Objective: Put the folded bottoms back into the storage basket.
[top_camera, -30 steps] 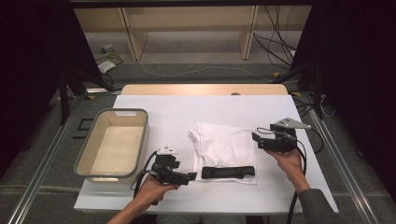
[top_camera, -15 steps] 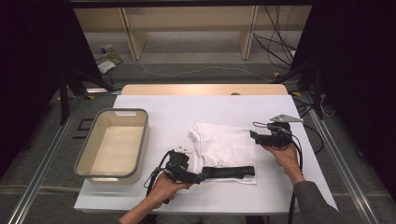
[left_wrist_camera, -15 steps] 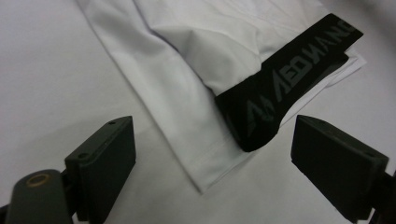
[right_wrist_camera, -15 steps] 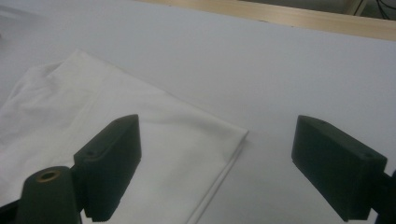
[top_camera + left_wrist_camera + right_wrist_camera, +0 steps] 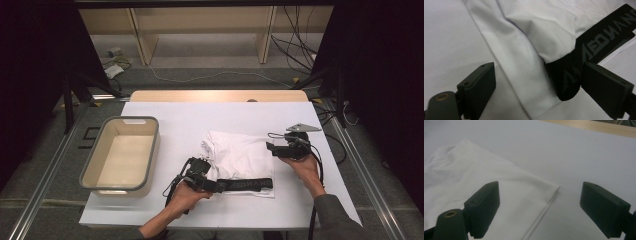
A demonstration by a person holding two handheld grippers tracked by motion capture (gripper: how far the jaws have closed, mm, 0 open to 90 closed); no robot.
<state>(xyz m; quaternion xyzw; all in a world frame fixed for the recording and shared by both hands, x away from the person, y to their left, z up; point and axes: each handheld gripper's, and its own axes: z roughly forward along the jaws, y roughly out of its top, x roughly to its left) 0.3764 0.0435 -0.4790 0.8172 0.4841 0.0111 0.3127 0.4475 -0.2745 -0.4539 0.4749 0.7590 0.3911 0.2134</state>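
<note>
A folded white garment [image 5: 240, 155] lies in the middle of the white table [image 5: 200, 120], with a black lettered band [image 5: 247, 184] along its near edge. My left gripper [image 5: 216, 185] is at the band's left end, jaws open. In the left gripper view the band's end [image 5: 570, 82] and the white hem [image 5: 524, 72] lie between the open jaws, which do not press on them. My right gripper [image 5: 270, 148] hovers at the garment's right edge, open. In the right gripper view the garment's corner [image 5: 524, 195] sits between its spread jaws.
A beige rectangular bin [image 5: 122, 155] stands at the table's left. A wooden strip [image 5: 220, 95] runs along the far edge. Cables lie on the floor beyond [image 5: 210, 75]. Bare table shows behind the garment.
My left gripper has moved right, from beside the bin to the band's left end. The right gripper has shifted only slightly toward the garment.
</note>
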